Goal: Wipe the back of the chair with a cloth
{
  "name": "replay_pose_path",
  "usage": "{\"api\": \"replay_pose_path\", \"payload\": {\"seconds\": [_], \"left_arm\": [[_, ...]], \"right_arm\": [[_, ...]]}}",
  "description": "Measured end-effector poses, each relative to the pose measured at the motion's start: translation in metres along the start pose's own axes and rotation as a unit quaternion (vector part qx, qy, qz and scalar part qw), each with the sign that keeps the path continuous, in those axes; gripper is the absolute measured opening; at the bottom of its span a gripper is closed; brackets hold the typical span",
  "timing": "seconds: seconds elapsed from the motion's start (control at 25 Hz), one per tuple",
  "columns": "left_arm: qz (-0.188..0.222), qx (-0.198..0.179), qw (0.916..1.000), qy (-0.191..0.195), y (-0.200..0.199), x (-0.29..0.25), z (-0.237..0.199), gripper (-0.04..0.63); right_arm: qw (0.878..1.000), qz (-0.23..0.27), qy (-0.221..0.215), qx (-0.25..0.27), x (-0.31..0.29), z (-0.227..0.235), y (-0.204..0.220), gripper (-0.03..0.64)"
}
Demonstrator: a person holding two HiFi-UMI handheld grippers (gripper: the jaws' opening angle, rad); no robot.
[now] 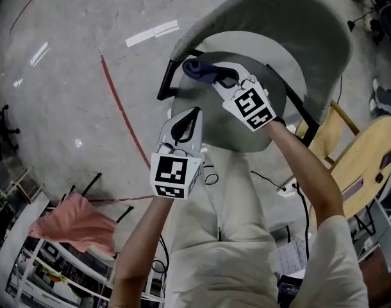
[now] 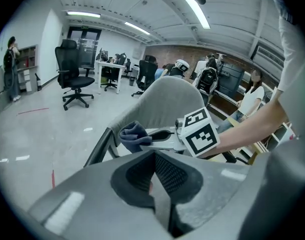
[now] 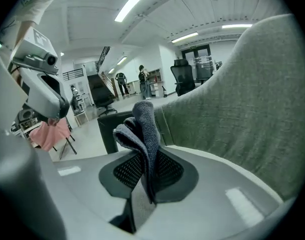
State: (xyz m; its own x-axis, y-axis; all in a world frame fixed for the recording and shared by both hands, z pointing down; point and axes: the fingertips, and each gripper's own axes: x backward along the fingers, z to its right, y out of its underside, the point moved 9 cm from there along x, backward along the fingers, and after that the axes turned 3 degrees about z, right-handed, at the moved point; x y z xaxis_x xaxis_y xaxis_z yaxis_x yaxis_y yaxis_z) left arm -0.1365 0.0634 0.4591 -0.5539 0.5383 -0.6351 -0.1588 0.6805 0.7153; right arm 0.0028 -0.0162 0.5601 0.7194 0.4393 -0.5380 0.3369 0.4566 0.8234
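The chair's grey fabric back (image 1: 279,18) curves over its seat (image 1: 247,117) in the head view. My right gripper (image 1: 211,74) is shut on a dark blue cloth (image 1: 197,68), held at the left end of the back near the black armrest (image 1: 166,82). In the right gripper view the cloth (image 3: 142,129) sticks up from the jaws of that gripper (image 3: 147,184), with the chair back (image 3: 232,114) just to its right. My left gripper (image 1: 183,130) hovers over the seat's front, shut and empty. The left gripper view shows the left gripper (image 2: 153,179), the cloth (image 2: 134,135) and the back (image 2: 167,101).
A pink cloth (image 1: 77,223) hangs on a rack at lower left. A wooden chair (image 1: 362,159) stands close on the right. A red line (image 1: 122,108) crosses the concrete floor. Black office chairs (image 2: 72,79) and a person (image 2: 10,66) are far off.
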Motion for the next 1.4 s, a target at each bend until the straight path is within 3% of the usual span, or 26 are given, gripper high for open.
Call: {"api": "replay_pose_path", "payload": {"seconds": [0.28,0.84,1.4], "left_arm": [[0.018,0.022,0.9995,-0.016,0.008,-0.009,0.005,0.0],[0.039,0.026,0.9987,-0.021,0.0,-0.005,0.008,0.0],[0.028,0.011,0.9995,-0.002,0.004,-0.007,0.012,0.0]], "right_arm": [[0.999,0.015,0.001,-0.029,-0.032,0.009,0.01,0.071],[0.989,0.049,0.074,-0.115,-0.049,0.042,0.002,0.072],[0.964,0.085,0.196,-0.158,-0.012,0.091,0.009,0.072]]}}
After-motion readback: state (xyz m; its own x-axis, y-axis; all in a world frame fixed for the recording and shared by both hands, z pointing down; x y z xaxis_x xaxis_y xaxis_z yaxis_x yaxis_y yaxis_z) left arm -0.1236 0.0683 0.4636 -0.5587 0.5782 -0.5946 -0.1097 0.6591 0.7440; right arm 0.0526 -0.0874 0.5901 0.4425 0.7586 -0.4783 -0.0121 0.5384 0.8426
